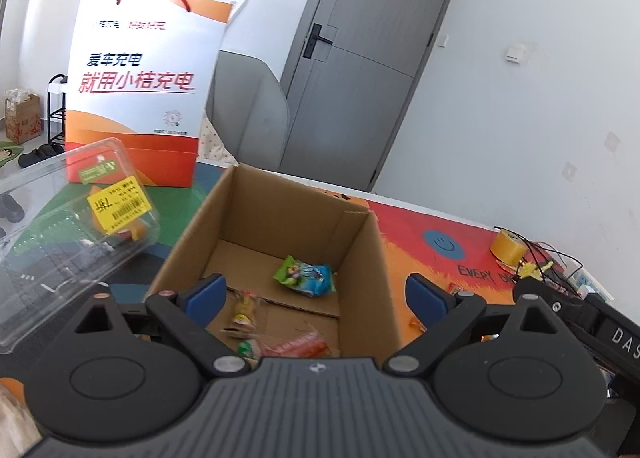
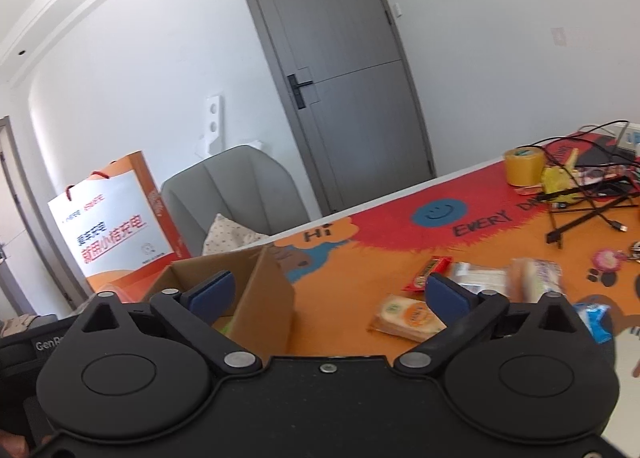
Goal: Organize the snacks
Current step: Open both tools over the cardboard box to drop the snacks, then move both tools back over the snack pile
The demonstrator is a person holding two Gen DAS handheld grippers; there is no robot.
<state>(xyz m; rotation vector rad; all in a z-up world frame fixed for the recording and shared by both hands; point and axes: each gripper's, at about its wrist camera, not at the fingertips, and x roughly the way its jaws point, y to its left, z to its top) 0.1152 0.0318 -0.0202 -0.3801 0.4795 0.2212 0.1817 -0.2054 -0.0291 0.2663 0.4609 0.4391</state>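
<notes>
holding my left gripper (image 1: 316, 292) spread wide with nothing in it, i look straight down into the cardboard box (image 1: 280, 214), where a green and blue snack packet (image 1: 306, 274) lies just ahead of my fingers. my right gripper (image 2: 326, 290) also gapes wide and bare, the box ahead on its left, a yellow biscuit pack (image 2: 408, 316) just inside its right finger on the table (image 2: 360, 258).
</notes>
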